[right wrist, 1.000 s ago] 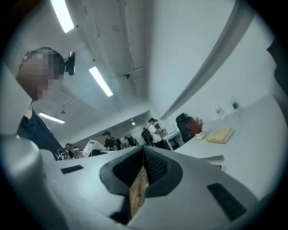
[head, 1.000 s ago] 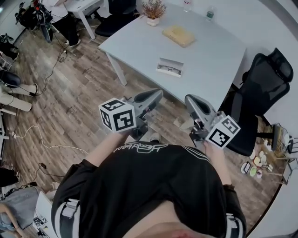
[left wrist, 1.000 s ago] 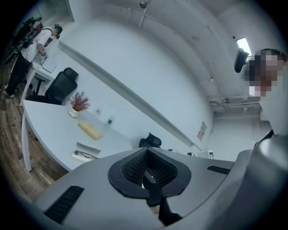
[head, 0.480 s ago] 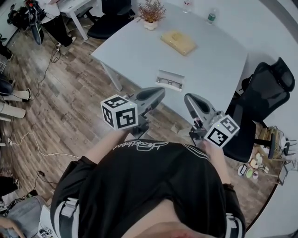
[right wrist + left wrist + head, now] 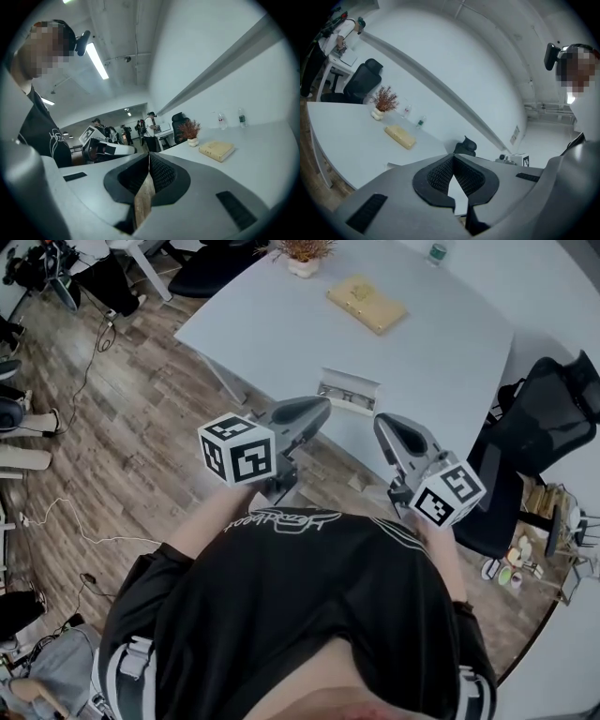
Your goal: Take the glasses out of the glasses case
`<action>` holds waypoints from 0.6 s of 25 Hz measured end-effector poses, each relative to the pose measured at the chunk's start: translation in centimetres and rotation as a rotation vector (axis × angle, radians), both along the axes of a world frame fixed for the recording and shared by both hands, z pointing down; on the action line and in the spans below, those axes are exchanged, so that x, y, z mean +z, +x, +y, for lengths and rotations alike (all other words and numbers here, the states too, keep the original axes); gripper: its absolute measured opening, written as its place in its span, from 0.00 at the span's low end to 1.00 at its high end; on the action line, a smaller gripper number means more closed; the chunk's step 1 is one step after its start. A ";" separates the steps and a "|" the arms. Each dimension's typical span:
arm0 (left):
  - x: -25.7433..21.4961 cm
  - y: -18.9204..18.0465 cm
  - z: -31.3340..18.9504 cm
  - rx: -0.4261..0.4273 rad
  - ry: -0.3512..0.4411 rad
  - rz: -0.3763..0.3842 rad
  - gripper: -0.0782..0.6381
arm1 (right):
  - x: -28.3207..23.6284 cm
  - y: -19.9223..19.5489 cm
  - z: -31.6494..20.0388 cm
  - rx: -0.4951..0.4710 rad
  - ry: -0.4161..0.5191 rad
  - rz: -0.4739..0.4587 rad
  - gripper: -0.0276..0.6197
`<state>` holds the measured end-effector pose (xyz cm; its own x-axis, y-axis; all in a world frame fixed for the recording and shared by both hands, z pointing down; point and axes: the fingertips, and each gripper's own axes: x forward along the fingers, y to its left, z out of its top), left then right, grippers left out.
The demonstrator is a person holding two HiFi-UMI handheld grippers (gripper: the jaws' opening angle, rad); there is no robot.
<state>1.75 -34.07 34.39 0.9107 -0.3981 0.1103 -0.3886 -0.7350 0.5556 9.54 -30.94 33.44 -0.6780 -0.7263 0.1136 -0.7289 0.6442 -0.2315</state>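
Note:
The glasses case [image 5: 349, 390], a small pale grey box, lies closed near the front edge of the white table [image 5: 441, 352]; no glasses are visible. Both grippers are held at chest height, short of the table and apart from the case. My left gripper [image 5: 319, 410] points at the table's front edge, just left of the case, and is shut with nothing in it. My right gripper [image 5: 382, 422] points just right of the case, also shut and empty. In the left gripper view the jaw tips meet [image 5: 453, 156]; in the right gripper view they meet too [image 5: 149, 155].
A yellow book [image 5: 367, 304] lies mid-table, with a potted plant [image 5: 302, 254] and a bottle [image 5: 437, 252] at the far edge. A black office chair [image 5: 548, 413] stands right of the table. Cables trail over the wooden floor [image 5: 112, 446] at left. People stand at desks [image 5: 152, 126] behind.
The person has stepped closer to the table, so the case now lies just beyond the gripper tips. Both grippers stay shut and level at the chest.

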 end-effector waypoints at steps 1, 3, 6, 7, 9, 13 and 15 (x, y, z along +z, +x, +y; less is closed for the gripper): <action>0.4 0.0 -0.4 -0.005 -0.011 -0.004 0.12 | 0.4 0.1 -0.3 0.002 -0.005 0.014 0.06; 1.3 0.0 -1.0 -0.014 -0.035 -0.009 0.12 | 1.2 0.3 -1.0 0.001 -0.017 0.044 0.06; 2.5 0.0 -1.8 -0.019 -0.062 -0.021 0.12 | 3.2 0.4 -2.2 -0.024 -0.063 0.076 0.06; 2.8 0.0 -2.0 -0.019 -0.069 -0.025 0.12 | 4.0 0.5 -2.7 -0.030 -0.082 0.075 0.06; 3.5 0.2 -2.4 -0.020 -0.082 -0.029 0.12 | 5.4 0.9 -3.7 -0.035 -0.107 0.071 0.06; 5.1 0.6 -3.1 -0.014 -0.118 -0.046 0.12 | 7.9 1.1 -5.2 -0.063 -0.146 0.158 0.06; 6.0 0.8 -3.6 -0.013 -0.129 -0.066 0.12 | 9.1 0.8 -5.6 -0.095 -0.165 0.230 0.06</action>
<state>2.53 -37.65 40.42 0.8943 -0.3888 0.2214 -0.4371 -0.6534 0.6181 10.33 -36.56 42.53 -0.6848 -0.6198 0.3833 -0.7126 0.6796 -0.1742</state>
